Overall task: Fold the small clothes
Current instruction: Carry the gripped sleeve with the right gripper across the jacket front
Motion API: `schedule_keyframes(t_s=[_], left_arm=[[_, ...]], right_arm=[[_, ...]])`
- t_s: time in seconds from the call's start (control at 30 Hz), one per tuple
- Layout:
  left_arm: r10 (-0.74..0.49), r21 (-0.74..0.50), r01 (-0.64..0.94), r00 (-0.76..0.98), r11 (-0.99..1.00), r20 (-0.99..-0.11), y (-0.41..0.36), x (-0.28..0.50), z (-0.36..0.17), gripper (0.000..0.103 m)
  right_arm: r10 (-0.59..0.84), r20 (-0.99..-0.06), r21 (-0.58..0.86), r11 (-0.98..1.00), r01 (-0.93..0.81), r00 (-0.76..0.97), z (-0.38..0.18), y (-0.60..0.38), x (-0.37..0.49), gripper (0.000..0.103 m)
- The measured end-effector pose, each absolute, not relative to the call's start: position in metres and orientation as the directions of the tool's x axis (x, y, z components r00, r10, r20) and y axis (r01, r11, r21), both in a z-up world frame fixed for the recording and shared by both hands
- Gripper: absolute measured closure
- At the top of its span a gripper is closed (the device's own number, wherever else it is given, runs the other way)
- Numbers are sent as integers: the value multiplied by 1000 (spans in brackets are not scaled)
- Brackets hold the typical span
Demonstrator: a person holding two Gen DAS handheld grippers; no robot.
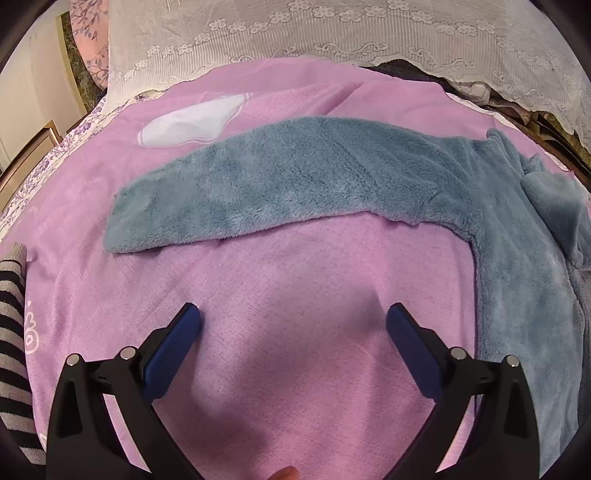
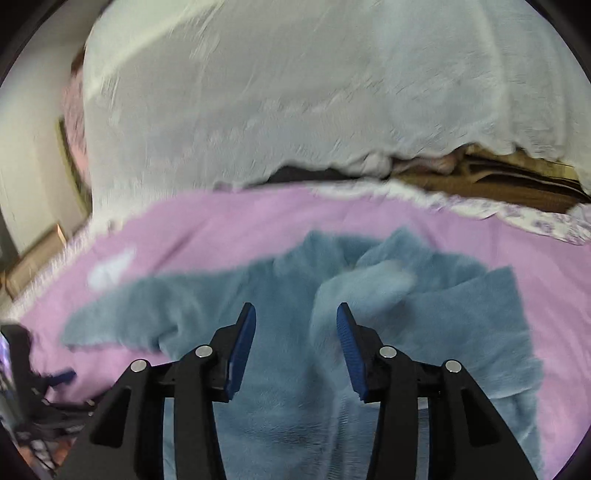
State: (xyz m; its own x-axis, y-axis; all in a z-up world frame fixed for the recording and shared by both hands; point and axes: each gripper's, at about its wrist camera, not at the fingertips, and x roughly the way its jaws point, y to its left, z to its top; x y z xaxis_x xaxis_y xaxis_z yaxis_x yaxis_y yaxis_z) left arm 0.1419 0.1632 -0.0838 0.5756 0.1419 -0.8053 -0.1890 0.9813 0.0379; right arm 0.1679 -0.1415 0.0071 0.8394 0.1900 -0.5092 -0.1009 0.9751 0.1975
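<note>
A fluffy grey-blue garment (image 1: 317,177) lies on the pink bed cover (image 1: 288,280), one long sleeve stretched out to the left. My left gripper (image 1: 293,317) hovers over bare pink cover in front of that sleeve, jaws wide open and empty. In the blurred right wrist view the same garment (image 2: 295,387) fills the lower middle, with a paler fold bunched up just beyond the fingertips. My right gripper (image 2: 296,314) sits over the garment's body, jaws partly open; nothing shows pinched between the blue pads (image 2: 347,350).
A cream lace cloth (image 1: 332,33) drapes the far side of the bed, dark and brown items under its edge (image 2: 498,173). A white patch (image 1: 188,123) marks the cover. Striped fabric (image 1: 13,332) is at the left edge. The other gripper (image 2: 26,362) shows at left.
</note>
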Motion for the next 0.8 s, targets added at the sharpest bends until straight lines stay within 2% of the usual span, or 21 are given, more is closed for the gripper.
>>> schedule_keyframes(t_s=[0.1, 0.17, 0.27, 0.4, 0.53, 0.6, 0.67, 0.73, 0.8], left_arm=[[132, 12, -208, 574, 978, -808, 168, 143, -84, 4], [129, 0, -219, 573, 976, -810, 172, 144, -84, 4], [119, -22, -233, 572, 972, -812, 177, 147, -84, 4], [101, -56, -249, 573, 967, -813, 185, 150, -84, 4], [108, -45, -247, 574, 968, -812, 183, 149, -84, 4], [110, -42, -246, 572, 968, -813, 183, 149, -84, 4], [110, -43, -247, 571, 968, -813, 183, 149, -85, 4], [111, -41, -247, 572, 968, -812, 183, 149, -85, 4], [124, -34, -254, 577, 967, -808, 181, 148, -83, 4]], right_arm=[[165, -542, 246, 969, -32, 824, -2, -159, 176, 56], [139, -611, 248, 969, 22, 780, -19, -162, 189, 57], [161, -652, 255, 967, 15, 741, -37, -155, 197, 58], [317, -616, 251, 947, -202, 721, -34, -120, 184, 57], [353, -481, 190, 936, -297, 802, -2, -113, 156, 57], [313, -431, 208, 947, -245, 846, 9, -128, 152, 57], [143, -426, 213, 976, -54, 893, 13, -154, 154, 57], [-8, -505, 215, 967, 134, 863, 5, -178, 164, 59], [18, -576, 324, 923, 208, 817, -13, -207, 173, 63]])
